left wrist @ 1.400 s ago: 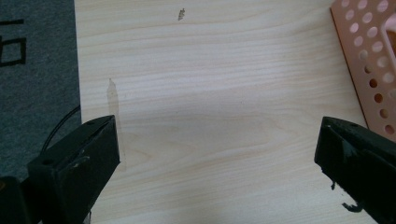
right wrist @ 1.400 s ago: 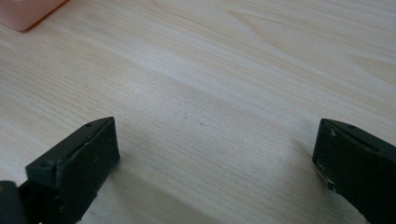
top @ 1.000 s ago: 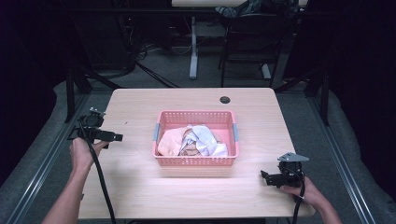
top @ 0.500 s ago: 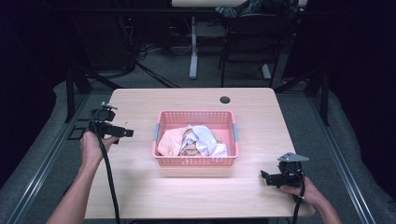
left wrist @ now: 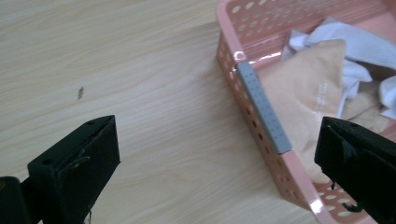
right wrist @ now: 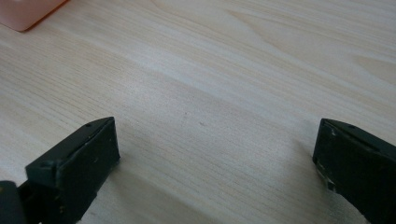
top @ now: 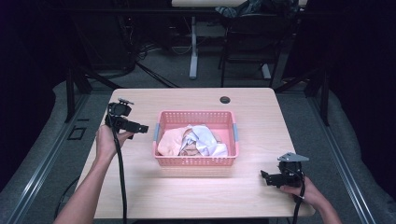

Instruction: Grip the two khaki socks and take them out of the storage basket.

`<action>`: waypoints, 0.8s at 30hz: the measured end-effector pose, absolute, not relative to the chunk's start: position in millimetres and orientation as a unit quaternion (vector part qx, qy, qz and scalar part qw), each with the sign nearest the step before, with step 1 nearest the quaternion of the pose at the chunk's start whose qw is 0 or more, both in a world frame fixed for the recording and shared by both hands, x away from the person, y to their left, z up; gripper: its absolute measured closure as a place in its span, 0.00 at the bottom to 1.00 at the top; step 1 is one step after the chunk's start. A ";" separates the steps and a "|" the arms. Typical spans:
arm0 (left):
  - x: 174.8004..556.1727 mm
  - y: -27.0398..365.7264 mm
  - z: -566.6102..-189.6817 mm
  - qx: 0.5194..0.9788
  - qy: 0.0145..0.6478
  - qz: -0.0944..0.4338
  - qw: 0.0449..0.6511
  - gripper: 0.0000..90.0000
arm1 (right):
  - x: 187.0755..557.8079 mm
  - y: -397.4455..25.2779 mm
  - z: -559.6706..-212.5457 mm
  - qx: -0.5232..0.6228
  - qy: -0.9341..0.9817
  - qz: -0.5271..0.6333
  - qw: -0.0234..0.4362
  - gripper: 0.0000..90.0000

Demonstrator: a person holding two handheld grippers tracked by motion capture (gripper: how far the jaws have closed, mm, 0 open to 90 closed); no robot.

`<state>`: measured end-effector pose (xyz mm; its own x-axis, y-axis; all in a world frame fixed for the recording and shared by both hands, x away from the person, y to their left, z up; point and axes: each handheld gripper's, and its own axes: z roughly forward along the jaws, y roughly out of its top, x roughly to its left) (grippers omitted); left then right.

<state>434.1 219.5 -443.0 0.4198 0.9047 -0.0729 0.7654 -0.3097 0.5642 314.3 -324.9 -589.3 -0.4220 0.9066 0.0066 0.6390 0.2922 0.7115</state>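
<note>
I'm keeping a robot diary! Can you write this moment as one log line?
left hand-held gripper: open, beside pink basket | right hand-held gripper: open, over bare table | clothes: in basket, untouched

Left gripper (top: 140, 127) held raised at left, jaws spread wide. Right gripper (top: 267, 178) held low at right, jaws spread wide.

Light wood bench (top: 140, 186) with rounded corners, carrying a pink basket (top: 196, 161) of clothes near its middle, a small black round cap (top: 225, 99) near the far edge, and the right tool (top: 268, 178) resting at the near right corner.
</note>
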 end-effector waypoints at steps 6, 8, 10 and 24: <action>439.4 198.6 -442.1 0.811 0.504 0.129 0.268 0.00 | 314.4 -324.9 -589.4 0.497 0.777 0.326 0.205 0.00; 441.0 191.6 -443.1 0.817 0.496 0.126 0.266 0.00 | 314.4 -324.9 -589.4 0.497 0.777 0.327 0.205 0.00; 442.4 185.0 -444.3 0.820 0.492 0.123 0.265 0.00 | 314.4 -324.9 -589.4 0.497 0.777 0.327 0.205 0.00; 453.1 152.4 -455.0 0.833 0.473 0.100 0.270 0.00 | 314.3 -324.9 -589.4 0.497 0.777 0.327 0.205 0.00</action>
<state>453.1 152.4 -455.0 0.5318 0.8422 -0.0890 0.7343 -0.4061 0.5440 314.3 -324.9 -589.4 -0.4212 0.9069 0.0059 0.6388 0.2920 0.7118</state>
